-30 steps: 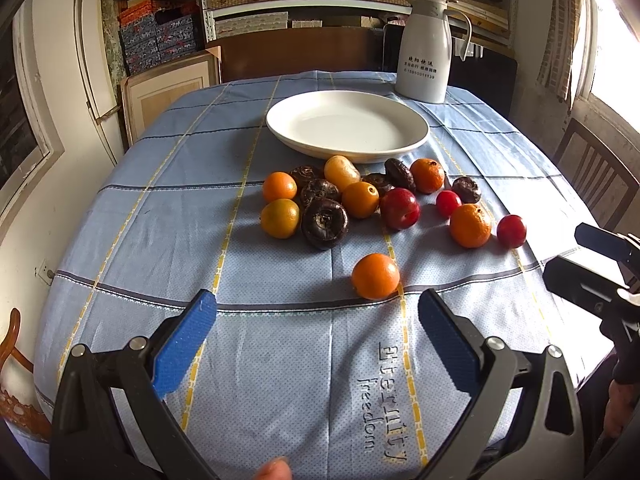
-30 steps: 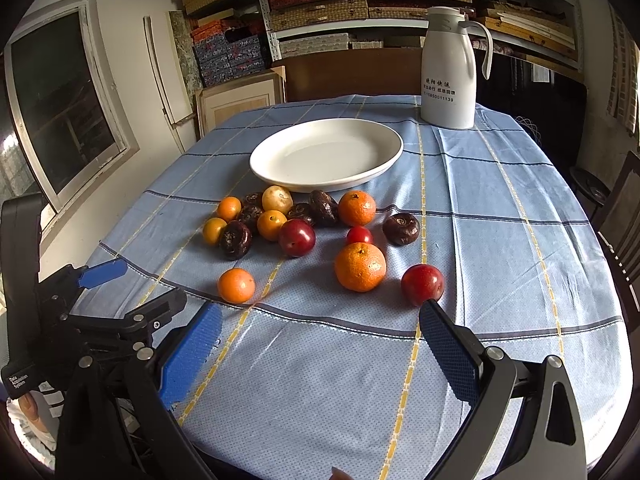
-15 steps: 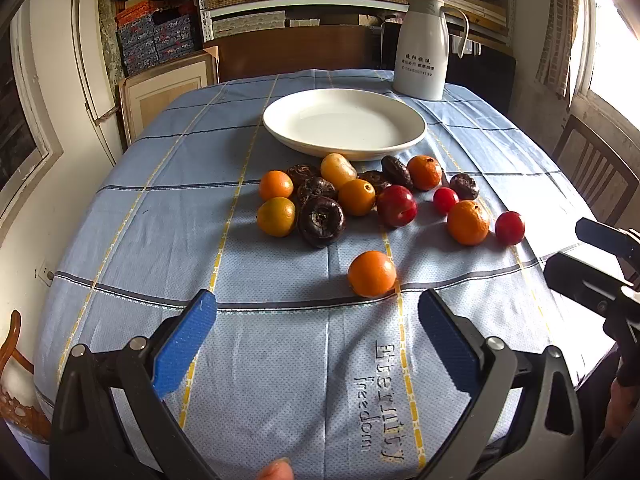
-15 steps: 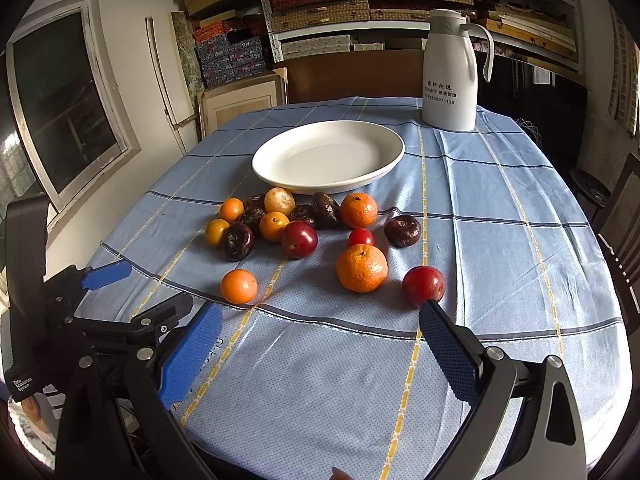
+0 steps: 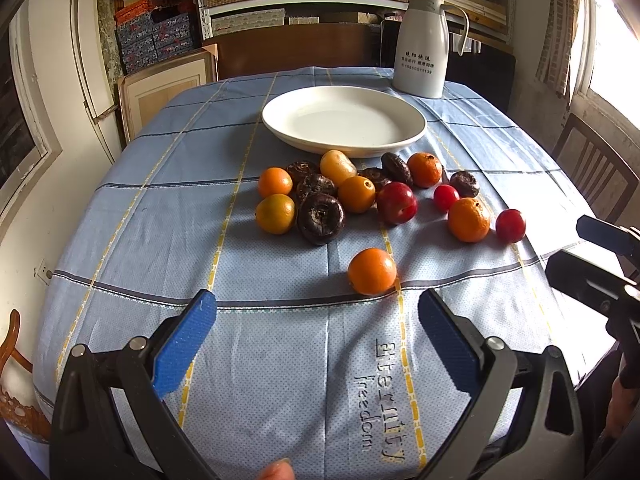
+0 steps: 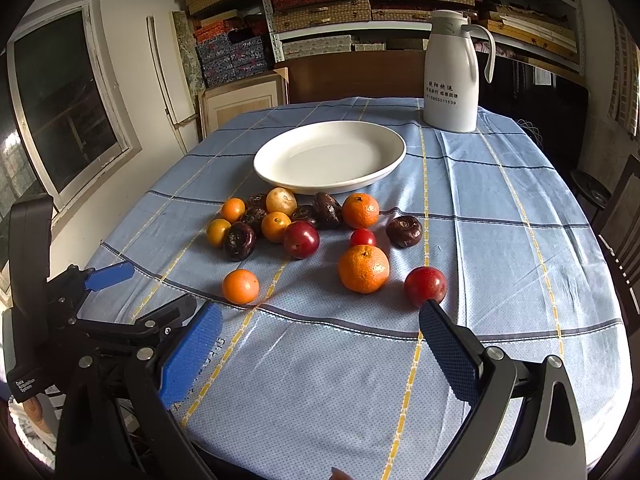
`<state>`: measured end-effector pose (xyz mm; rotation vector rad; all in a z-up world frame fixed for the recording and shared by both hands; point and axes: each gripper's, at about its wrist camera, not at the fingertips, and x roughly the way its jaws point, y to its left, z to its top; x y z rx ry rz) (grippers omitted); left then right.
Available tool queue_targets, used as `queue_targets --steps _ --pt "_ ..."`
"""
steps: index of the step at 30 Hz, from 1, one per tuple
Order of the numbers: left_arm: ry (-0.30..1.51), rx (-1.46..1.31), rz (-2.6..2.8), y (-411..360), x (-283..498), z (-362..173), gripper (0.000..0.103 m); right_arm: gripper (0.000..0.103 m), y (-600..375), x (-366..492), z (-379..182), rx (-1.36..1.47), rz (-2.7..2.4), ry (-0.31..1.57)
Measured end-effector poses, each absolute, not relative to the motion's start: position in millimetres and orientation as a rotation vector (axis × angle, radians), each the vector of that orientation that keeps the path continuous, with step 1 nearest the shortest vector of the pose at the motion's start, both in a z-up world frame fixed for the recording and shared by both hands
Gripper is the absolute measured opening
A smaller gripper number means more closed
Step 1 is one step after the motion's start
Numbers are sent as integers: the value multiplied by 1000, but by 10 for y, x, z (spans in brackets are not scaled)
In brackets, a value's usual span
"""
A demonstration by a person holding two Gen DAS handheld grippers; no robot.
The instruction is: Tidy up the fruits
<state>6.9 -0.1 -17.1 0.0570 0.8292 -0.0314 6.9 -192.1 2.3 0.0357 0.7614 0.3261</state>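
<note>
Table with blue checked tablecloth (image 5: 160, 200), printed lettering near the front edge. Everything sits on it.

White thermos jug (image 6: 451, 76), upright at the far right of the cloth, well apart from the fruit.

White oval plate (image 5: 280, 114), far centre, nothing on it. Likely destination for the fruit; no piece moved onto it yet, so the task looks to be at its start.

Left gripper (image 5: 316, 322): released, blue pads wide apart, nothing between them, low over the front of the table. Right gripper (image 6: 320, 330): likewise spread wide and empty, just short of the nearest fruit.

Fruit, all on the cloth just in front of the plate:
- Large mandarin (image 6: 363, 268), right of centre, standing clear of its neighbours. Judged light, peel soft and a little loose; take across the widest part with moderate squeeze.
- Red plum (image 6: 425, 286), nearest the right gripper's right finger. Smooth skin, likely slippery, bruises if pinched hard.
- Second red plum (image 6: 301, 239), at the edge of the cluster.
- Lone small orange (image 5: 372, 271), nearest the left gripper, free on all sides. Easiest first pick for that side.
- Dark brown wrinkled fruits, e.g. (image 5: 321, 219); kind not identifiable. Appear firmer, rough surface should grip well.
- Small cherry tomato (image 6: 362, 237): round, will roll; close gently around its middle.

Clustered pieces touch each other; lifting one may nudge the rest.
</note>
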Motion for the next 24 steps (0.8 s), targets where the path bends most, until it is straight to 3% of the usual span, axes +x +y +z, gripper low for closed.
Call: queue_targets --steps 24 --pt "846 52 -33 3 98 -230 99 99 -1884 94 2 12 315 771"
